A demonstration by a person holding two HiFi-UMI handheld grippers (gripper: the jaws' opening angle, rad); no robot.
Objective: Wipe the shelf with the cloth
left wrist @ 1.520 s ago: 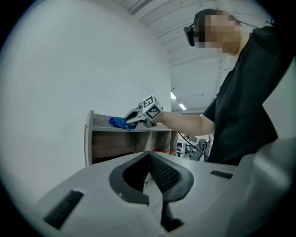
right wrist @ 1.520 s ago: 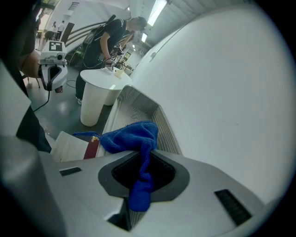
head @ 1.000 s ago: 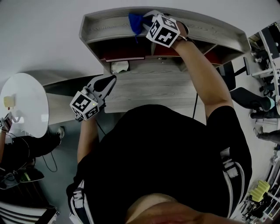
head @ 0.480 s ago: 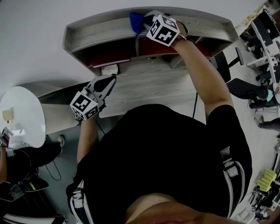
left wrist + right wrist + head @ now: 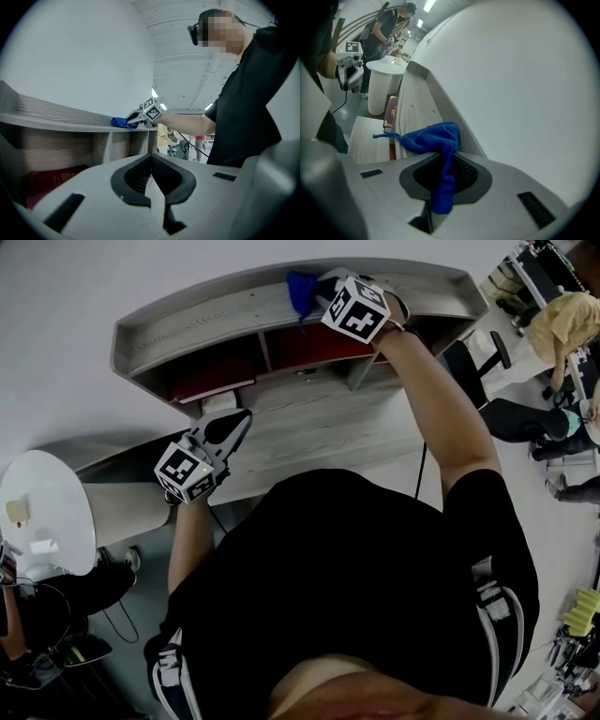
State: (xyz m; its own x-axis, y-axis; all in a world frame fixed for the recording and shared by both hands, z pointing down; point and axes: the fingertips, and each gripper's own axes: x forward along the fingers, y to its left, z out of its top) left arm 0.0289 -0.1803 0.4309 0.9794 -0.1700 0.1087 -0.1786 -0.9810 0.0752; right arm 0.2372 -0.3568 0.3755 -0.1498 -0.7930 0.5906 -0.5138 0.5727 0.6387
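Observation:
A blue cloth (image 5: 302,292) (image 5: 433,140) (image 5: 122,123) lies bunched on the top board of the grey wooden shelf (image 5: 197,320) (image 5: 412,105) against the white wall. My right gripper (image 5: 319,289) (image 5: 443,176) is shut on the cloth, and a strip of it hangs down between the jaws. My left gripper (image 5: 232,423) (image 5: 152,176) hovers lower, over the desk (image 5: 309,432) in front of the shelf's compartments, shut and with nothing held.
A dark red book (image 5: 47,183) (image 5: 390,112) lies in a lower compartment of the shelf. A round white table (image 5: 42,521) stands at the left. Office chairs (image 5: 487,362) and another person (image 5: 562,324) are at the right.
The head view has shifted, so the shelf now sits tilted and farther left in frame. My right gripper stays on the shelf top with the cloth; my left gripper hardly moved.

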